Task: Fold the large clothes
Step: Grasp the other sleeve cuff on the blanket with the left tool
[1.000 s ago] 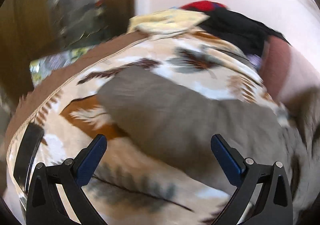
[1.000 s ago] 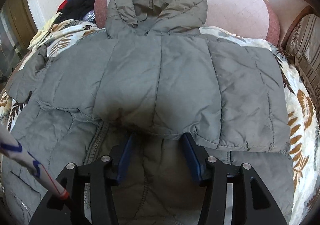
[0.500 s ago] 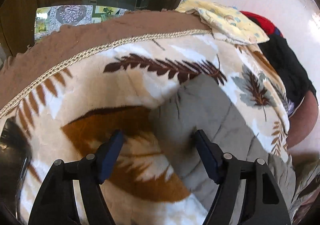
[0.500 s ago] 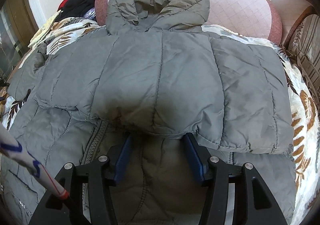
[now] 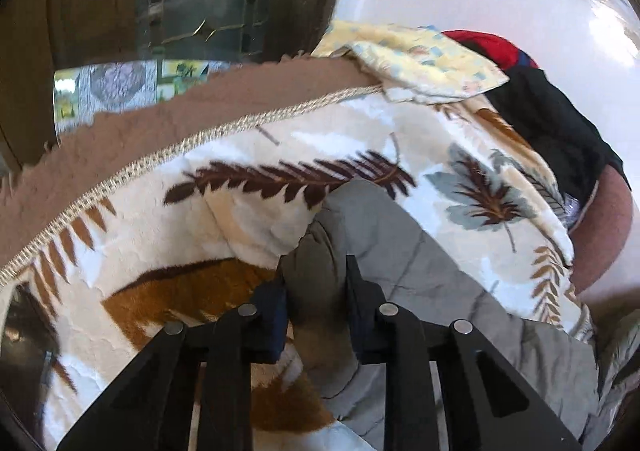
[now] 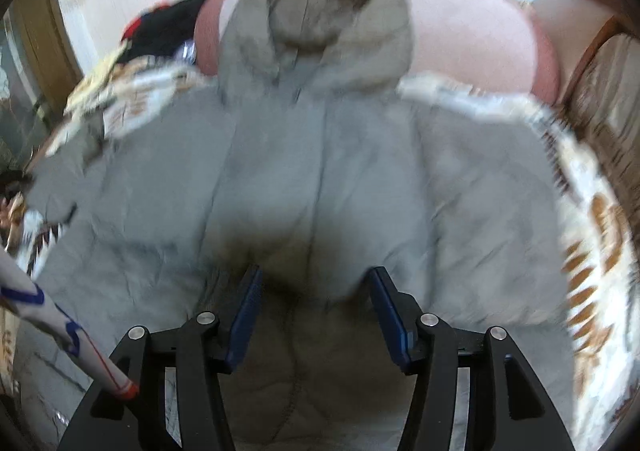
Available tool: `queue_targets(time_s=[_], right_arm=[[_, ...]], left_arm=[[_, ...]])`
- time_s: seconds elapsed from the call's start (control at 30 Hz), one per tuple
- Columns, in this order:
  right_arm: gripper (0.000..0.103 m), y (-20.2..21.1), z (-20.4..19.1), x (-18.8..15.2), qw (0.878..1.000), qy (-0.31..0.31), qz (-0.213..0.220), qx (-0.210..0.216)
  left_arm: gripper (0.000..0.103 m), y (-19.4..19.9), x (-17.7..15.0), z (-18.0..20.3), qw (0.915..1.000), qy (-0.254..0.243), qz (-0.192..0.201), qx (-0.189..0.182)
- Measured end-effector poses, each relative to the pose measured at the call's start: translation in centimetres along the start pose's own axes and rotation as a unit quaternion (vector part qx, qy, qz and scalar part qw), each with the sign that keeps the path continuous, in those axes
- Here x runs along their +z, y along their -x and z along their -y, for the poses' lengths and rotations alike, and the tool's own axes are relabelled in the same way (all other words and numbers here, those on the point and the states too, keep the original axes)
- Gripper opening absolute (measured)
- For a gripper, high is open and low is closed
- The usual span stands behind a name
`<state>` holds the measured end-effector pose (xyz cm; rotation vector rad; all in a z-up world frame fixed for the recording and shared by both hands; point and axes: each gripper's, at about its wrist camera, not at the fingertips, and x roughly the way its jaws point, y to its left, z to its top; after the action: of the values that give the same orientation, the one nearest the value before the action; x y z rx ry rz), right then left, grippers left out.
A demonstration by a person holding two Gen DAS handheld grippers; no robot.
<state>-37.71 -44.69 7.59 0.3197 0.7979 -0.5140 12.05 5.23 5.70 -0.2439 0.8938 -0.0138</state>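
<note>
Your left gripper [image 5: 316, 291] is closing its jaws on the cuff end of the grey puffer jacket's sleeve [image 5: 384, 235], and the padded fabric already bulges between the pads. You take it at the very tip, likely because that end gives you the whole sleeve to swing across the body in one move.

Your right gripper [image 6: 314, 311] sits with its jaws half spread around a thick fold of the jacket [image 6: 320, 171] near the lower middle; the pads look pressed into the bunched padding, though blur softens the contact. Holding there probably keeps the folded-up hem from sliding while the other hand works.

The jacket lies back up on the leaf-patterned blanket [image 5: 248, 219], hood [image 6: 332, 11] toward the pink cushion [image 6: 472, 35], and the sleeve runs out to the left edge. A heap of other clothes [image 5: 552, 119] sits beyond, well apart from it.
</note>
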Motion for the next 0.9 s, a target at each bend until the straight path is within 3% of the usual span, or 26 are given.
queue_targets(time_s=[0.1, 0.2, 0.5, 0.77, 0.83, 0.9], right_arm=[[0.059, -0.7, 1.7, 0.2, 1.000, -0.023, -0.004, -0.011], [0.059, -3.4, 2.4, -0.6, 0.998, -0.029, -0.061, -0.013], [0.059, 0.7, 3.9, 0.5, 0.998, -0.062, 0.011, 0.013], [0.059, 3.8, 7.3, 0.8, 0.990, -0.119, 0.070, -0.005], [0.059, 4.8, 8.5, 0.7, 0.987, -0.140, 0.082, -0.001], [0.059, 5.5, 9.7, 0.7, 0.983, -0.159, 0.093, 0.000]], left_arm=[[0.023, 1.9, 0.4, 0.8, 0.9999, -0.009, 0.005, -0.009], [0.022, 4.4, 0.6, 2.1, 0.9994, -0.024, 0.015, -0.017], [0.020, 14.9, -0.4, 10.2, 0.9911, -0.101, 0.054, -0.066], [0.017, 26.2, -4.3, 20.5, 0.9692, -0.196, 0.084, -0.124], [0.009, 28.9, -6.2, 23.4, 0.9609, -0.220, 0.088, -0.143], [0.009, 31.5, -8.5, 26.4, 0.9500, -0.248, 0.093, -0.164]])
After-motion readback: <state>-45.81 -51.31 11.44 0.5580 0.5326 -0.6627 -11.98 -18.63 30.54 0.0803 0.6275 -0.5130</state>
